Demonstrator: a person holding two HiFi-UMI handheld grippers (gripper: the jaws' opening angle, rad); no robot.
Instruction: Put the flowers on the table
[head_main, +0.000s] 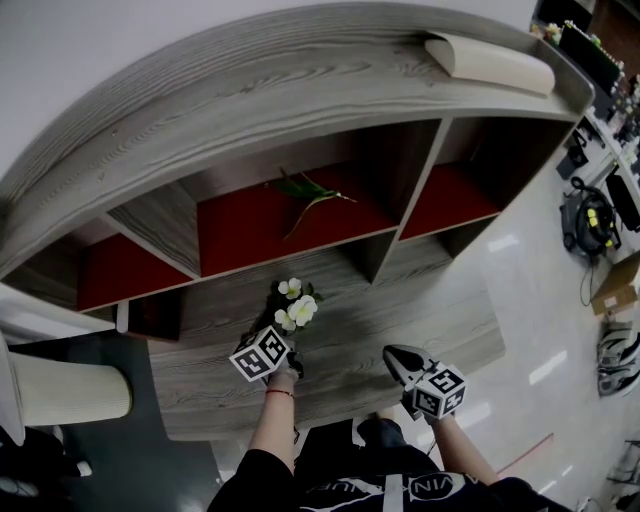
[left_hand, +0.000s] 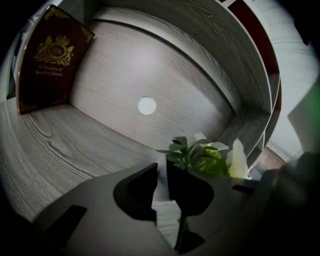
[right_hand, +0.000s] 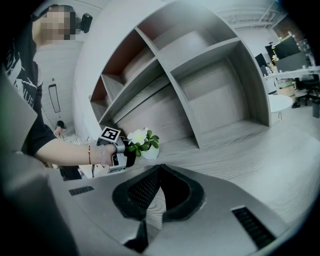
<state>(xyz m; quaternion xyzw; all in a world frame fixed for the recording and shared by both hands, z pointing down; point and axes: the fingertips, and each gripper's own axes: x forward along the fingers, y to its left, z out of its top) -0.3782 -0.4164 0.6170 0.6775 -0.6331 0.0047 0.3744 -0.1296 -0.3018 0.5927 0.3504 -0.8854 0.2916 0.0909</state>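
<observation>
A small bunch of white artificial flowers with green leaves (head_main: 297, 305) stands upright in a little white pot (right_hand: 148, 153). It rests on the grey wood-grain table (head_main: 420, 310), near the middle.

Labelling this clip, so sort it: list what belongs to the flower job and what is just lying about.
Job: flowers in their white pot; table; left gripper at them.
Lying about: book; green stem inside the shelf unit; cream roll on top of it.
</observation>
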